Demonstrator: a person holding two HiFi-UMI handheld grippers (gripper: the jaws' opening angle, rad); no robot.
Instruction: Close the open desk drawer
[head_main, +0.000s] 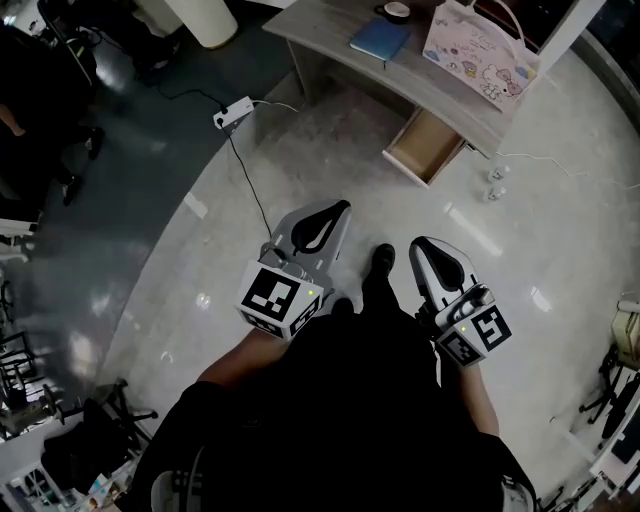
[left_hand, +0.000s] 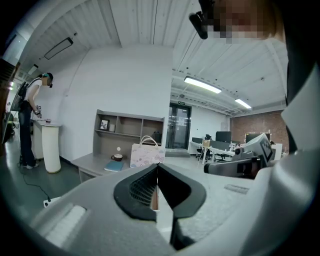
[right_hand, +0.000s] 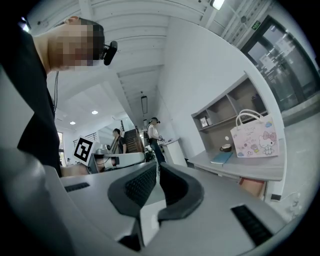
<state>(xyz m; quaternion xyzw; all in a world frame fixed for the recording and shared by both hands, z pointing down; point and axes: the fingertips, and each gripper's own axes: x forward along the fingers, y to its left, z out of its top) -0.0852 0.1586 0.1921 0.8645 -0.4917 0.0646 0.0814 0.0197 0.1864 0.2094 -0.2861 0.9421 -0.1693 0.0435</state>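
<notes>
The grey desk (head_main: 330, 25) stands at the top of the head view, some way ahead of me. Its wooden drawer (head_main: 427, 147) is pulled out over the floor and looks empty. On the desktop lie a blue book (head_main: 380, 40), a cup (head_main: 396, 11) and a pale cartoon-print bag (head_main: 478, 50). My left gripper (head_main: 338, 208) and right gripper (head_main: 424, 244) are held side by side in front of my body, both pointing toward the desk and well short of it. Both are shut with nothing between the jaws. The drawer (right_hand: 252, 186) also shows in the right gripper view, beyond the right gripper (right_hand: 158, 165). In the left gripper view, the left gripper (left_hand: 157, 166) faces the desk (left_hand: 92, 161).
A white power strip (head_main: 232, 112) and its cable lie on the floor to the left of the desk. Small bottles (head_main: 495, 180) stand on the floor right of the drawer. A white pedestal (head_main: 205, 20) stands top left. A person (left_hand: 30, 120) stands by it.
</notes>
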